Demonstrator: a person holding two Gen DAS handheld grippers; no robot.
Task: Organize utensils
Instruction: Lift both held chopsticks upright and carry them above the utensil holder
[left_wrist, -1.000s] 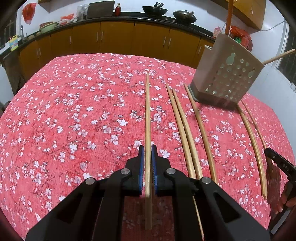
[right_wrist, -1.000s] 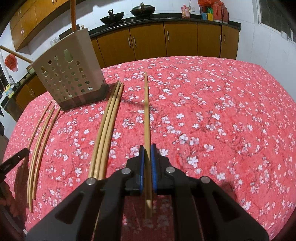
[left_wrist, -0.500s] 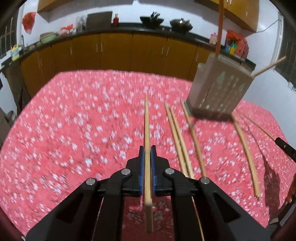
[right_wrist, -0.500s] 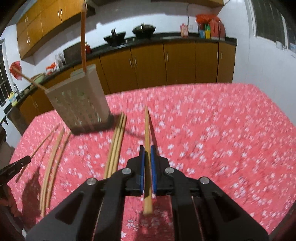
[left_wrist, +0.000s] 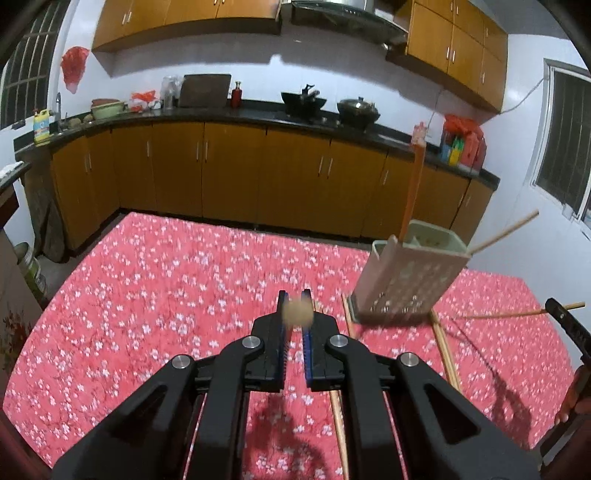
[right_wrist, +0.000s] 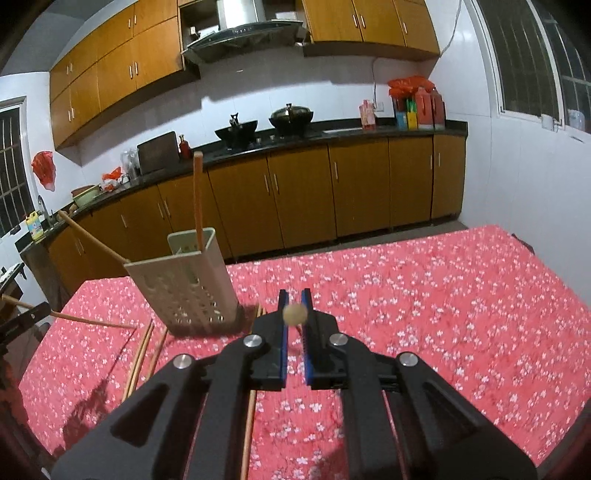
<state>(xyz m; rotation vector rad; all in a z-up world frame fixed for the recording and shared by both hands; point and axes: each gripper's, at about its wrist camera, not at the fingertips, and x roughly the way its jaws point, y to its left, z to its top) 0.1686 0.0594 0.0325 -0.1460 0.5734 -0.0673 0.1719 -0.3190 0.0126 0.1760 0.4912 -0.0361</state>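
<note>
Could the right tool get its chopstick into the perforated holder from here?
Probably yes: the right tool grips its chopstick, and the holder has an open top, with two sticks already inside.

In your left wrist view the chopstick (left_wrist: 297, 313) between the pads shows only as a blurred round end; its length is hidden. Same for the right one (right_wrist: 294, 314). Holder (left_wrist: 408, 280) holes are motion-smeared. Loose chopsticks (left_wrist: 339, 424) run under the gripper body, cut off at the bottom edge.

Dim, perhaps motion-blurred, fisheye-warped edges
</note>
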